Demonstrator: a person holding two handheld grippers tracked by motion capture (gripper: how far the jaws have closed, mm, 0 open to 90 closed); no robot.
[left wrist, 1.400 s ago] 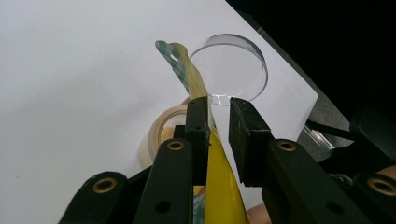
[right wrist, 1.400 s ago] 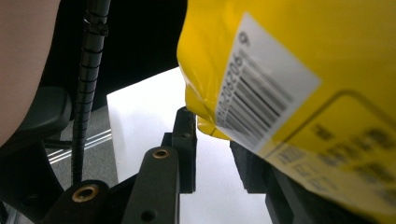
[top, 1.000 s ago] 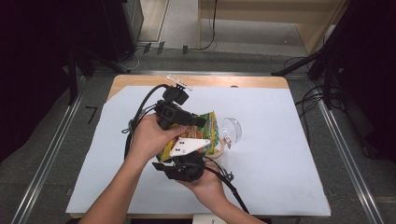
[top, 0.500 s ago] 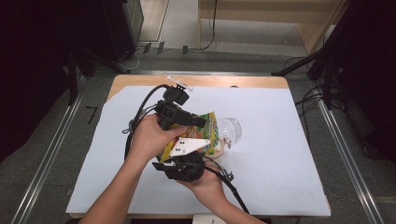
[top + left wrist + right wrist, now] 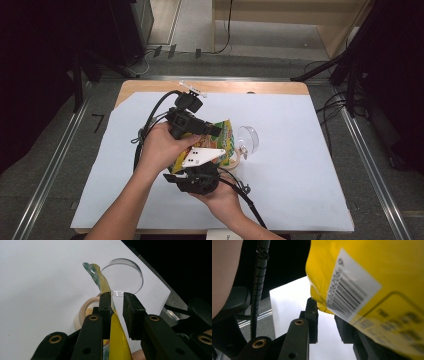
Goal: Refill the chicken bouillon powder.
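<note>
Above the middle of the white-covered table [image 5: 310, 165], a yellow snack bag [image 5: 226, 142] held up between two hand-held grippers. Left gripper [image 5: 212, 131] at the bag's far upper edge, gripped by the left hand [image 5: 162, 147]; right gripper [image 5: 200, 175] below the bag on the near side, cradled in the right hand [image 5: 220, 192], with a grey three-cornered plate [image 5: 200, 156] on top.

From the left gripper view: yellow bag edge [image 5: 110, 315] lying flat against the inner face of the left-hand jaw, a narrow gap open between film and the other jaw; jaws near together, not fully clamped. Beyond the jaws, a clear round lid [image 5: 122, 277] resting on the white sheet, and a roll of tan tape [image 5: 87, 308] just beside it, nearer the camera.

From the right gripper view: bag's back with barcode label [image 5: 352, 287] hanging over and in front of the right-hand jaw, white table showing through the slot between the jaws; jaws slightly apart, bag's lower corner just above the gap, contact with the pads impossible to tell.

Same clear lid [image 5: 247, 139] to the right of the bag in the high view, touching nothing but the sheet.
</note>
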